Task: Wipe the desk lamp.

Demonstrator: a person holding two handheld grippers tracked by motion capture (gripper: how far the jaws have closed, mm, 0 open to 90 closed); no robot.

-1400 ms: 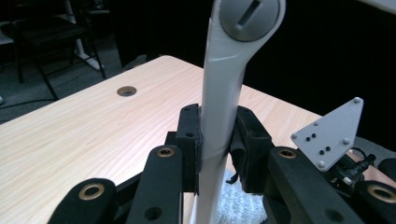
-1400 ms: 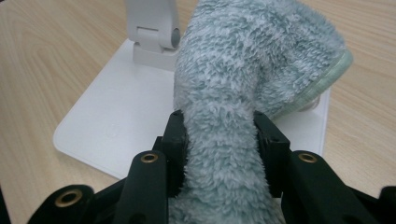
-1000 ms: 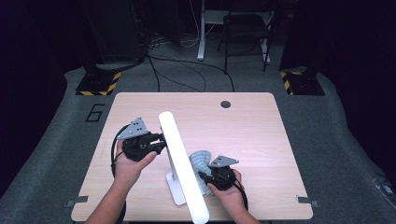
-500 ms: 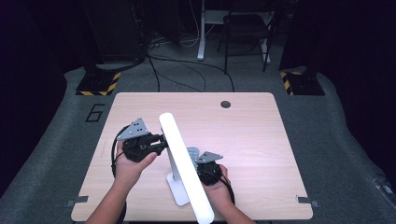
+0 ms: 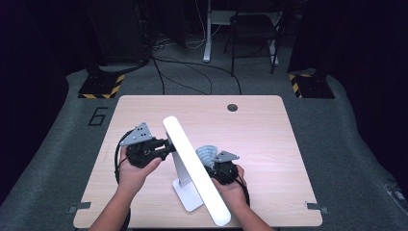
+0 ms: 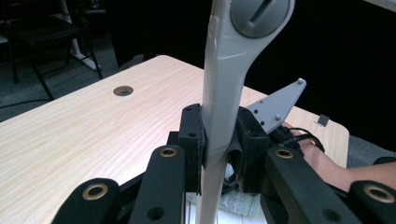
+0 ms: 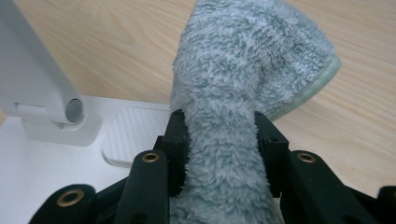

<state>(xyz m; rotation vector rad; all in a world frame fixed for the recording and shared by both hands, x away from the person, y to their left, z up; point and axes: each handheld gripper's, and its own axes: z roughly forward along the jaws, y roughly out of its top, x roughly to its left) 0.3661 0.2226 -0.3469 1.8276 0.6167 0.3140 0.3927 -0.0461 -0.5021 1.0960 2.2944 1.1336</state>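
Observation:
A white desk lamp stands near the table's front, with a long light bar (image 5: 192,168) slanting over its flat base (image 5: 188,197). My left gripper (image 5: 169,144) is shut on the lamp's upright arm (image 6: 222,93), whose post runs up between the jaws of my left gripper (image 6: 223,140). My right gripper (image 5: 211,166) is shut on a fluffy grey-blue cloth (image 5: 206,153) just right of the lamp. The cloth (image 7: 243,70) bulges out past the jaws of my right gripper (image 7: 222,140), beside the lamp base (image 7: 46,158) and its ribbed pad (image 7: 130,135).
The wooden table (image 5: 260,139) has a round cable hole (image 5: 233,107) at the back. Dark floor, cables and a chair lie beyond the far edge. The other hand's grey plate (image 6: 278,105) shows behind the lamp arm.
My right gripper with the cloth slid left toward the lamp post, then came back to the right and a little farther up the table. The left gripper and lamp stayed put.

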